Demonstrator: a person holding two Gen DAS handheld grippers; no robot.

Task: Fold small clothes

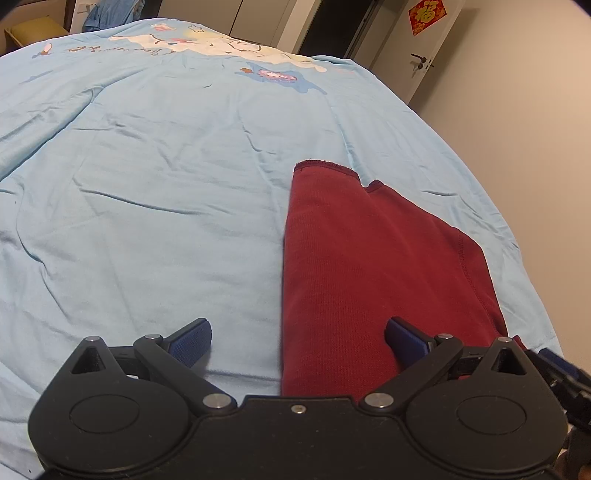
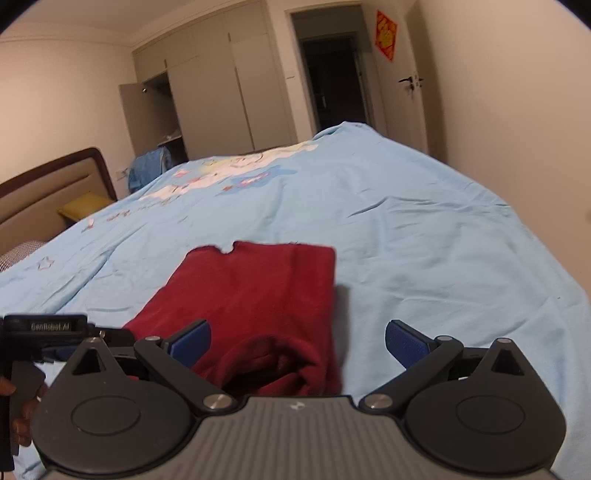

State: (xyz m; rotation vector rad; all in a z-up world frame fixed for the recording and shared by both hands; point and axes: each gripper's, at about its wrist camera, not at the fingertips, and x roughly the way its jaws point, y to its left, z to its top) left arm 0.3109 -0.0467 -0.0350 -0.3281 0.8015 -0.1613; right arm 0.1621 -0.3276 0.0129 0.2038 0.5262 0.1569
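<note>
Left gripper (image 1: 298, 341) spread wide, nothing held; folded dark red knit garment (image 1: 373, 266) laid on light blue cartoon-print bedsheet (image 1: 155, 192), under its right finger. Right gripper (image 2: 298, 343) likewise wide, garment's rolled edge beside its left finger.

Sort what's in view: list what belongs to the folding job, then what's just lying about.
Job:
red garment
left gripper, open
right gripper, open
blue bedsheet

Lying about:
blue clothing heap
yellow cushion
red door decoration
</note>
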